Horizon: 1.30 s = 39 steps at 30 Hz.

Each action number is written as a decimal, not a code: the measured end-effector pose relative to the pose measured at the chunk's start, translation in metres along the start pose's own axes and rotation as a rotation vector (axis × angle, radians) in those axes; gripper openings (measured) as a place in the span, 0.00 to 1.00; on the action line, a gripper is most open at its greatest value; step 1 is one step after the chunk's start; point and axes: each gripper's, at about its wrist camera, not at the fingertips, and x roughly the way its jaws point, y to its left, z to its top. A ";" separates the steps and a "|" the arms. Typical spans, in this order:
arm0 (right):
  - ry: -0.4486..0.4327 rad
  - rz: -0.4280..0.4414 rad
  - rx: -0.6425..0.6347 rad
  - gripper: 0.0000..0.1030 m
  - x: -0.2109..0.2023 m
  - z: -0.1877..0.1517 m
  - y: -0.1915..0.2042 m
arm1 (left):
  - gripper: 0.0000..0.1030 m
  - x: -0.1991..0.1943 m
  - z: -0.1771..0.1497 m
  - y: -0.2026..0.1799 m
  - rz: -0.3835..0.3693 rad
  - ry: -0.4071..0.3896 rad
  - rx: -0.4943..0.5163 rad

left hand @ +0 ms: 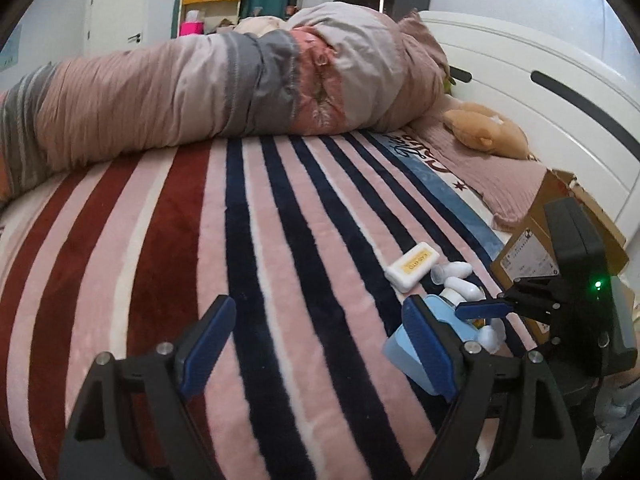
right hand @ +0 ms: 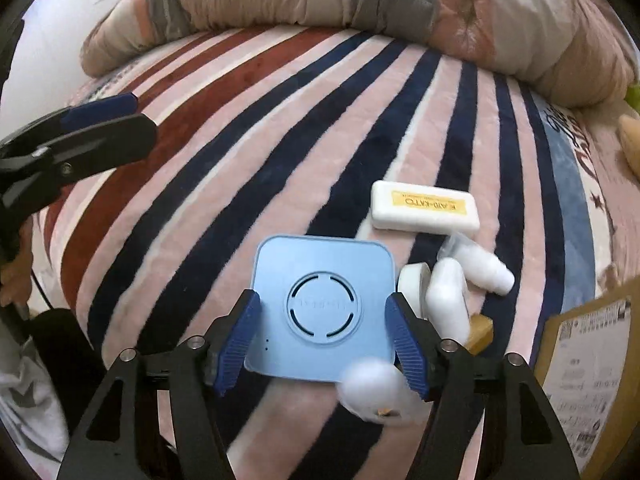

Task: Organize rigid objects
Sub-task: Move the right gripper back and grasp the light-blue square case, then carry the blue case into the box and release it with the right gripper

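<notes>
A light blue square box [right hand: 324,304] with a round vent pattern lies on the striped blanket [right hand: 240,160]. My right gripper [right hand: 322,334] has closed its blue pads [right hand: 240,340] on the box's two sides. It also shows in the left wrist view [left hand: 416,340]. A white case with a yellow label [right hand: 424,208] and several white bottles [right hand: 476,264] lie just right of the box. A blurred white round object [right hand: 372,392] is at the box's near edge. My left gripper [left hand: 320,348] is open and empty over the blanket, left of the pile.
A cardboard box [right hand: 592,364] stands at the right, also in the left wrist view [left hand: 532,248]. A rolled duvet [left hand: 200,88] lies across the far side of the bed. A plush toy [left hand: 484,128] sits by the white headboard [left hand: 540,64].
</notes>
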 end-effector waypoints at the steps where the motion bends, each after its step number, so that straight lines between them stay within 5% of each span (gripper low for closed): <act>1: 0.009 -0.008 -0.011 0.63 0.001 0.003 0.001 | 0.81 0.001 0.000 0.004 -0.002 0.002 -0.009; 4: 0.042 -0.037 -0.020 0.79 0.009 0.008 0.000 | 0.81 0.004 -0.001 0.010 0.011 0.015 -0.022; 13: 0.080 0.108 0.043 0.80 0.014 0.010 0.000 | 0.81 0.007 -0.003 0.017 0.008 0.031 -0.053; 18: 0.080 0.062 -0.011 0.87 0.024 0.010 0.015 | 0.81 0.011 -0.005 0.020 0.005 0.049 -0.064; 21: 0.070 0.053 -0.009 0.86 0.029 0.010 0.020 | 0.81 0.016 -0.006 0.019 -0.082 0.072 -0.070; 22: 0.056 0.038 -0.017 0.75 0.030 0.010 0.020 | 0.81 0.019 -0.006 0.019 -0.117 0.084 -0.076; 28: -0.066 0.059 -0.068 0.75 0.006 0.002 0.024 | 0.81 0.024 -0.007 0.014 -0.266 0.114 -0.113; 35: -0.334 0.128 -0.096 0.75 -0.068 0.004 0.035 | 0.80 0.003 0.013 -0.021 -0.462 0.056 -0.067; 39: -0.451 0.115 -0.126 0.75 -0.107 0.000 0.037 | 0.58 -0.015 0.031 -0.041 -0.552 0.028 -0.053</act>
